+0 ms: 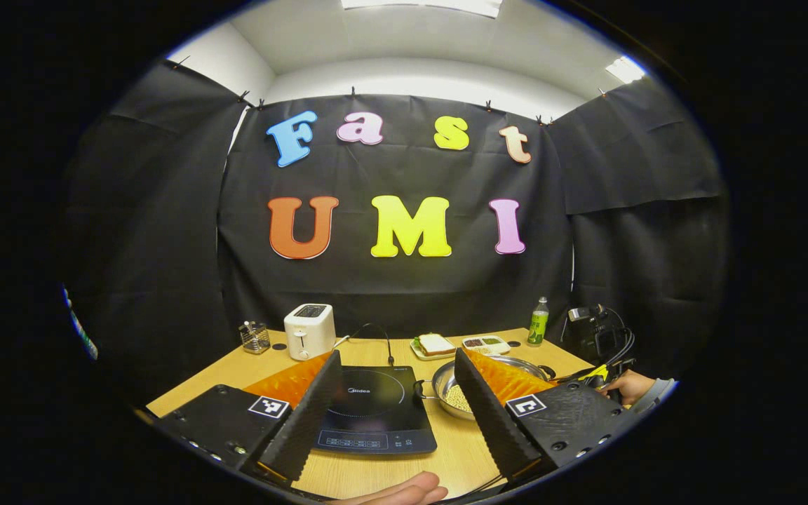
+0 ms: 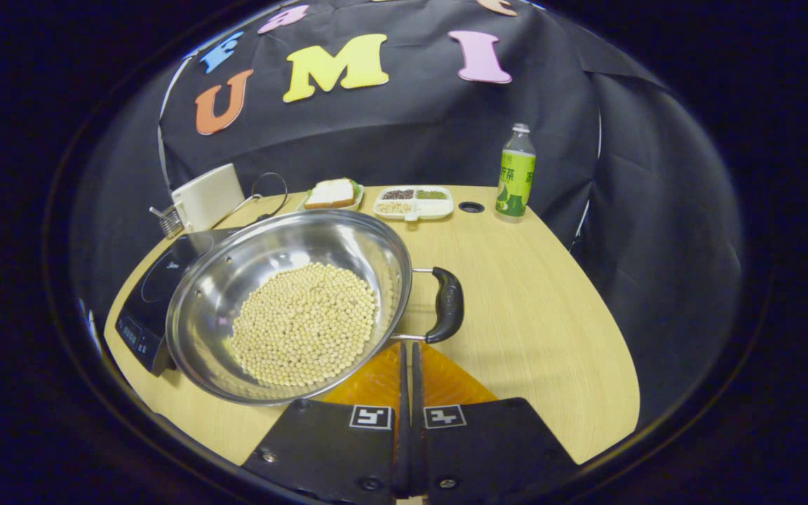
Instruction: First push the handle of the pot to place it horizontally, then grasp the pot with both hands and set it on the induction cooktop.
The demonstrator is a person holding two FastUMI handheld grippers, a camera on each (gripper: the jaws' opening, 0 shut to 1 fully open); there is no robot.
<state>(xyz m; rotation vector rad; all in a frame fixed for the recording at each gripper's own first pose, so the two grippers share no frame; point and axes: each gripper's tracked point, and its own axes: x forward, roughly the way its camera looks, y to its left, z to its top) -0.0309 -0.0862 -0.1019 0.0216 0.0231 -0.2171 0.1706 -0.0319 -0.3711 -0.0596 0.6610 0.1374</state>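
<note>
Left gripper view: left gripper jaws wide apart over the black induction cooktop. Right gripper view: right gripper jaws closed together, empty; shiny steel pot of beans at 11 o'clock, its black handle at 1 o'clock.

Left gripper view: pot mostly hidden behind own finger; hand cut off at 6 o'clock. Tray contents too small to identify.

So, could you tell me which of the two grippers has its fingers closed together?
The right gripper, by the pot's handle: fingers together. The left gripper gapes wide.
</note>
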